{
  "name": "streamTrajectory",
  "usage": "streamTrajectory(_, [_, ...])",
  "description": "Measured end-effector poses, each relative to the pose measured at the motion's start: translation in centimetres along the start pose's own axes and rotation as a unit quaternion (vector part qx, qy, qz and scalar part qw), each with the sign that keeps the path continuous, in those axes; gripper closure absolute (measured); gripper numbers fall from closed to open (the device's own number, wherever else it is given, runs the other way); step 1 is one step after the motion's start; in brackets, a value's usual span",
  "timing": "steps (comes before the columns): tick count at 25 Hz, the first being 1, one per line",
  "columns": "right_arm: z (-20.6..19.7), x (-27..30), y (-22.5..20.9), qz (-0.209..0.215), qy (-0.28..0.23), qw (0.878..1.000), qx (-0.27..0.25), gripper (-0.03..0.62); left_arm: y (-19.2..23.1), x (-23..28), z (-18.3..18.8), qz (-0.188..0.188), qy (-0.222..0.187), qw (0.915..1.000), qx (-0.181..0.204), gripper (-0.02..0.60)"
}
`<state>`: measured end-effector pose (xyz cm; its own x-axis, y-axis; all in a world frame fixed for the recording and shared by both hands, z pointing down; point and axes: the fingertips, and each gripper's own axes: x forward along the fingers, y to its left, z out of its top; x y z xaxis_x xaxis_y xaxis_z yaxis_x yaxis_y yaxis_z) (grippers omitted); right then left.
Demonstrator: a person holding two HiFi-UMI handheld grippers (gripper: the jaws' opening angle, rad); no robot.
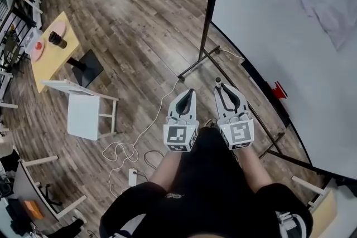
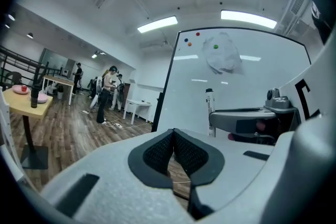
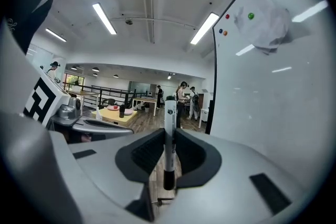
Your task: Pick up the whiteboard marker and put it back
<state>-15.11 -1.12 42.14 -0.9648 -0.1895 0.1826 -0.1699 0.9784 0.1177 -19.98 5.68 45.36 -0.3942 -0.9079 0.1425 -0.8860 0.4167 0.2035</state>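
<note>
The right hand-held gripper point(image 3: 168, 135) clamps the whiteboard marker point(image 3: 169, 147) upright beside the whiteboard point(image 3: 273, 102); the left hand-held gripper point(image 2: 174, 134) has its jaws together, empty.

The whiteboard marker point(image 3: 169, 113) is white with black ends. The left gripper point(image 2: 174, 132) and right gripper point(image 1: 219, 84) are pale grey, black-padded. The floor point(image 1: 139, 25) is brown wood-grain. At ten o'clock stands a yellow table point(image 1: 47, 61).
</note>
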Motion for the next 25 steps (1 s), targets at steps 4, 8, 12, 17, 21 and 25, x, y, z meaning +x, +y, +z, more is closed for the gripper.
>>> streamTrajectory(4, [-0.2,1.3,-3.6,-0.011,0.005,1.000,0.006,0.540,-1.6,3.5,0.0,-0.020,0.013,0.9996,0.012,0.575])
streamTrajectory(8, [-0.4,2.1,-8.1,-0.031,0.004,0.999,-0.005,0.540,-3.0,8.0,-0.2,-0.035,0.028,0.9983,0.036,0.575])
streamTrajectory(12, [-1.1,1.2,-12.1,-0.050,0.007,0.999,0.005,0.540,-6.3,11.9,0.0,-0.065,0.042,0.9952,0.059,0.575])
streamTrajectory(17, [-4.1,-1.0,-16.5,-0.091,0.021,0.995,0.020,0.540,-10.6,15.5,-1.1,-0.104,0.058,0.9900,0.076,0.575])
streamTrajectory(21, [-6.7,-2.7,-18.7,-0.124,0.051,0.990,0.037,0.540,-13.4,17.1,-2.6,-0.142,0.079,0.9833,0.081,0.575])
streamTrajectory(25, [-8.9,-3.1,-20.0,-0.151,0.087,0.984,0.030,0.539,-14.6,18.6,-4.6,-0.170,0.101,0.9772,0.077,0.575])
